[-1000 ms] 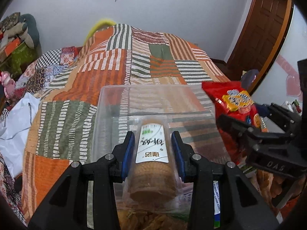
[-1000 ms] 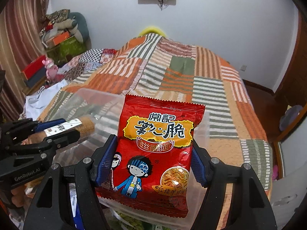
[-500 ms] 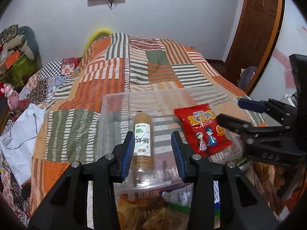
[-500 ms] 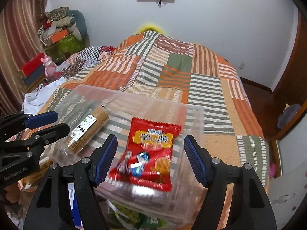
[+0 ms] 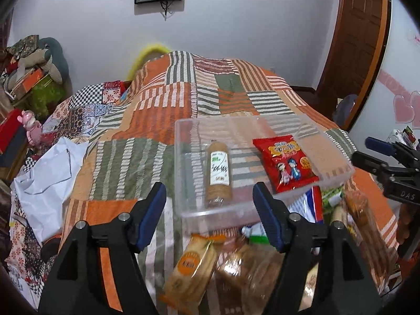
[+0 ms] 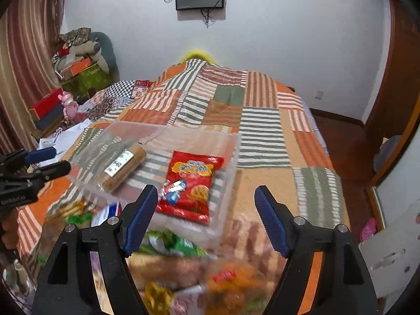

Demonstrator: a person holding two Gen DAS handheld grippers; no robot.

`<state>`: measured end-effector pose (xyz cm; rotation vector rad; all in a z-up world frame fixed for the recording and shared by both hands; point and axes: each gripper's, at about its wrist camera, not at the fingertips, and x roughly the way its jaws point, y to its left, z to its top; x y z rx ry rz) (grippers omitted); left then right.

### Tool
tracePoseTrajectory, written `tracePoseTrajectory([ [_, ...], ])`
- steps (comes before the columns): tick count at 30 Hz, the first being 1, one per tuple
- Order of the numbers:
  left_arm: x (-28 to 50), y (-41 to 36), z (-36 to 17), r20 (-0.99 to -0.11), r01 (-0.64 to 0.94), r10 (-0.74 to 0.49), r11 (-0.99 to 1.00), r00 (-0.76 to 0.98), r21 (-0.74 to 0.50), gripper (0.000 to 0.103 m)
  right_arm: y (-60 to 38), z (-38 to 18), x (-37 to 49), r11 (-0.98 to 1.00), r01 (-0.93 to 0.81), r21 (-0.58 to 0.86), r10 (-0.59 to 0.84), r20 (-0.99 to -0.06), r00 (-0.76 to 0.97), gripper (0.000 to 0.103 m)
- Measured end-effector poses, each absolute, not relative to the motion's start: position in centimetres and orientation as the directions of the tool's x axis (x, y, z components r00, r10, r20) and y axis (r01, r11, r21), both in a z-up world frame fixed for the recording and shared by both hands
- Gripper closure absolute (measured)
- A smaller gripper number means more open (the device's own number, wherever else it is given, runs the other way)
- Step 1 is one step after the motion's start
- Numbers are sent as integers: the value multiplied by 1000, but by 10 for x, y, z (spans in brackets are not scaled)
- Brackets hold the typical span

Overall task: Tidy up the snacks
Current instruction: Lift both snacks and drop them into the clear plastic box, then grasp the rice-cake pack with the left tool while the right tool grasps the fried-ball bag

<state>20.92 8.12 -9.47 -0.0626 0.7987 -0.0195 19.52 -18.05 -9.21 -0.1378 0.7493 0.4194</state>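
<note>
A clear plastic bin [image 5: 183, 162] [image 6: 231, 162] rests on the patchwork bedspread. Inside it lie a brown cracker roll [image 5: 218, 173] [image 6: 123, 166] with a white label and a red noodle-snack packet [image 5: 287, 162] [image 6: 190, 186]. My left gripper [image 5: 210, 212] hangs near the bin's front edge, its jaws opening with nothing between them. My right gripper [image 6: 206, 218] is back from the bin over the loose snacks, jaws also opening and empty. Each gripper shows at the edge of the other's view: the right gripper [image 5: 375, 155] and the left gripper [image 6: 44, 160].
A pile of loose snack packets [image 5: 210, 262] [image 6: 183, 267] lies on the bed just in front of the bin. A white plastic bag [image 5: 44, 178] sits to the left. Boxes and clutter [image 6: 78, 73] stand by the curtain; a wooden door [image 5: 359, 39] is at the right.
Both grippers let go of their snacks into the bin, opened wider and pulled back toward the near snack pile. The cracker roll and red packet now lie in the bin.
</note>
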Motion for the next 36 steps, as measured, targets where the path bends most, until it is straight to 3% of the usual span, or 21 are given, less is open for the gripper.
tracePoseTrajectory([
  [17, 170, 112, -147, -798, -79, 23, 996, 602, -31, 31, -230, -131, 169, 934, -340, 111, 305, -742, 597, 28],
  [25, 178, 118, -172, -830, -99, -19, 991, 557, -89, 31, -235, -148, 171, 935, -326, 137, 307, -774, 554, 28],
  [36, 183, 117, -193, -843, -101, -13, 992, 538, -80, 31, -227, -165, 168, 931, -340, 129, 302, -796, 525, 28],
])
